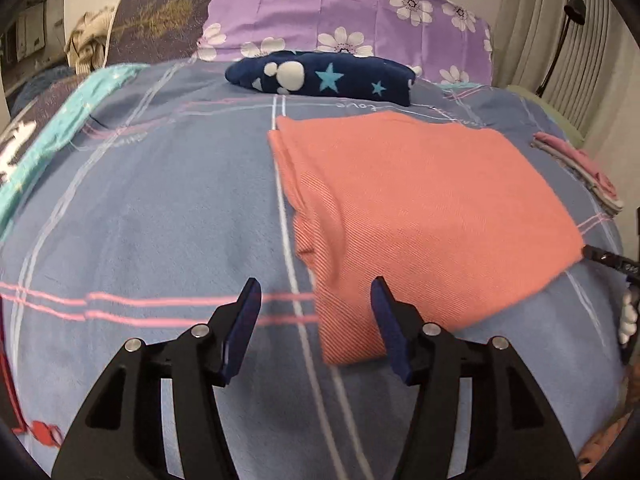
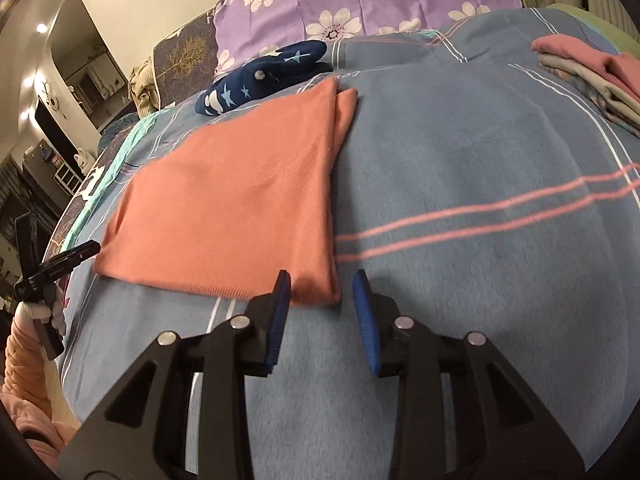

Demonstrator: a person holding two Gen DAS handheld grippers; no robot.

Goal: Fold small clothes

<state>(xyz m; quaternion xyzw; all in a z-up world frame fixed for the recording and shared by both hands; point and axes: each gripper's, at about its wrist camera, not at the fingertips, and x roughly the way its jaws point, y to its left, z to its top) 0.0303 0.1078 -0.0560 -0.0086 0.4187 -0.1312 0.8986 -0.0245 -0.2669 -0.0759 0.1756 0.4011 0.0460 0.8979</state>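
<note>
Nearest my left lens, the left gripper [image 1: 316, 304] hangs with its jaws spread wide and nothing between them; its right blue pad covers a strip of the near corner of the salmon cloth [image 1: 420, 216], though I cannot tell whether it touches the fabric. Beneath everything spreads the blue plaid bedcover [image 1: 152, 208], its edges cut off by the fisheye rim. On it the salmon cloth lies folded flat, a second layer peeking out along its far left edge.

From my right lens, the right gripper [image 2: 320, 292] is likewise gaping and empty, straddling the cloth's near right corner [image 2: 240, 200], with the left pad hiding a bit of the hem. Contact is unclear here too.

Behind, a purple flowered pillow [image 1: 352, 20] leans at the bed's head, partly masked by a dark blue star-print bundle [image 1: 324, 76] lying just beyond the cloth. A stack of folded clothes [image 2: 592, 76], pink on top, sits well apart to the right, clipped by the frame. At the left edge of the right view I see the other gripper in a white-gloved hand [image 2: 40, 312], mostly out of frame and blurred.
</note>
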